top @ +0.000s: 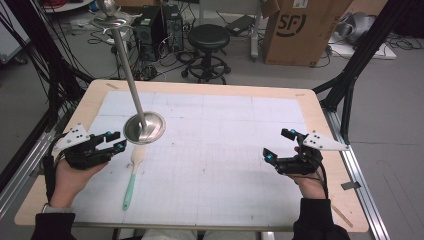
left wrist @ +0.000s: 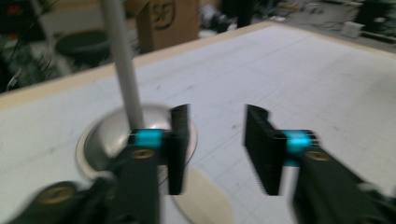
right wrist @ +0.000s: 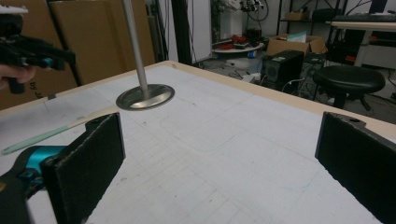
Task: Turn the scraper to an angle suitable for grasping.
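My left gripper [top: 114, 141] hangs spread just beside the spatula [top: 134, 172], whose blade touches the metal stand [top: 144, 127] at its 6 o'clock. My right gripper [top: 280, 145], jaws wide apart, sits well off at 3 o'clock.

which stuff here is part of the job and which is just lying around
Part of the job:
- wooden spatula with a mint-green handle, lying on the table by the left gripper
- steel stand with a round base and tall pole, its base at the spatula's blade
- left gripper, jaws open near both

Just lying about:
- black round stool
- brown cardboard box
- right gripper, open, over bare mat
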Motion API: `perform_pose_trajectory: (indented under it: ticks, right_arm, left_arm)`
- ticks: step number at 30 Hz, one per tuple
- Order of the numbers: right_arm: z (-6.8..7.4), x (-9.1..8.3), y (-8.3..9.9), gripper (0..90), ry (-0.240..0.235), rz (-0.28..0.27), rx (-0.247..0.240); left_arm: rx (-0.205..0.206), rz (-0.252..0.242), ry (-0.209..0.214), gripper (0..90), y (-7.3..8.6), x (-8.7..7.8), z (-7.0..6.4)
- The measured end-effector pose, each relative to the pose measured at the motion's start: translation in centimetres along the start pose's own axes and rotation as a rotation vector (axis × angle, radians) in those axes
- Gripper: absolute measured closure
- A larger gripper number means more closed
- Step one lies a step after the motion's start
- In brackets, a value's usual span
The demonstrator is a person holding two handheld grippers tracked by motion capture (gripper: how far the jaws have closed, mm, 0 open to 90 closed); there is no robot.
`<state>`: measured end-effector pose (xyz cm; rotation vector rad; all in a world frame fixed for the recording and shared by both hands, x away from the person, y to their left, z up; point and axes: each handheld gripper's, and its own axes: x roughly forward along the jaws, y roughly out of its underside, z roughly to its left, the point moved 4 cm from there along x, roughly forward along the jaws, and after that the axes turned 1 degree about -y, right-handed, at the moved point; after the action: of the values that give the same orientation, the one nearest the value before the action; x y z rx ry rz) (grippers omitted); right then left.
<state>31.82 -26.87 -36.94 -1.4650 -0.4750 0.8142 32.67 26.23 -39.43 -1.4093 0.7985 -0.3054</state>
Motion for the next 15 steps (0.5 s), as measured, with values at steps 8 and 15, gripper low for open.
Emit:
perform_pose_trajectory:
  ticks: [8, 15]
  right_arm:
    - [-0.1, 0.4, 0.1, 0.6, -0.004, 0.005, 0.000]
    - [0.0, 0.9, 0.4, 0.6, -0.016, 0.020, 0.002]
  left_arm:
    - [-0.011, 0.155, 0.016, 89.7, 2.4, 1.3, -0.1]
    - [-0.026, 0.269, 0.008, 89.7, 4.4, 2.6, 0.1]
